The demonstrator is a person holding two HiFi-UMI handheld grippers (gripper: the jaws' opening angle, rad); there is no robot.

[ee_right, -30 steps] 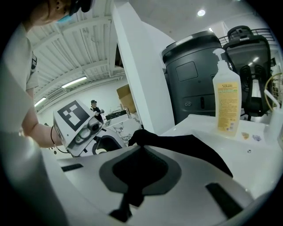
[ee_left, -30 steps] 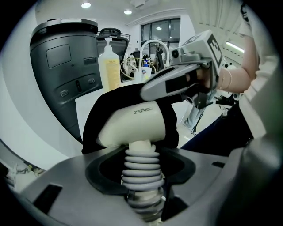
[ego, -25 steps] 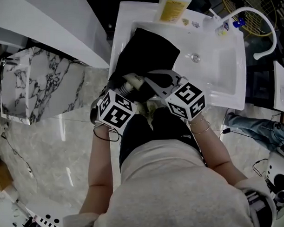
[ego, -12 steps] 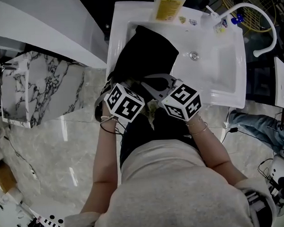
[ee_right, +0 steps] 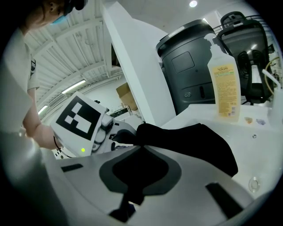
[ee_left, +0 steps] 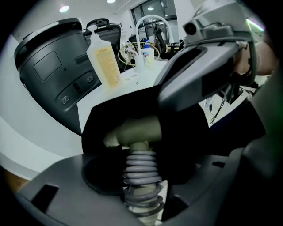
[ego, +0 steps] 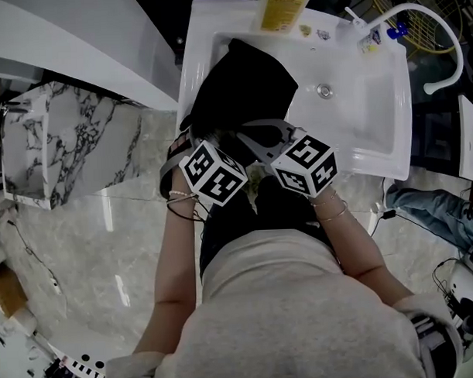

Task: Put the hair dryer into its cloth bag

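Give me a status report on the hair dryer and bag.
Left gripper shut on hair dryer, ribbed cord end. Right gripper pinching cloth bag edge. Dryer partly inside. Nothing blocking.

A second ago my left tongs (ee_left: 142,190) were lower and further out to the left. Now they have slid up and in toward the black cloth bag (ego: 244,83). Their black-and-white marker cube (ego: 213,171) now sits near the one on my right tongs (ee_right: 132,194), so the gap between the two cubes is smaller. The left cube has also rolled a little, so its squares sit at a new slant. My left arm came in with it. Before, from above, I could see a good piece of the pale beige plastic hair dryer (ee_left: 135,132) and its grey ribbed end. Now the cube covers most of that and only a small pale bit peeks out.
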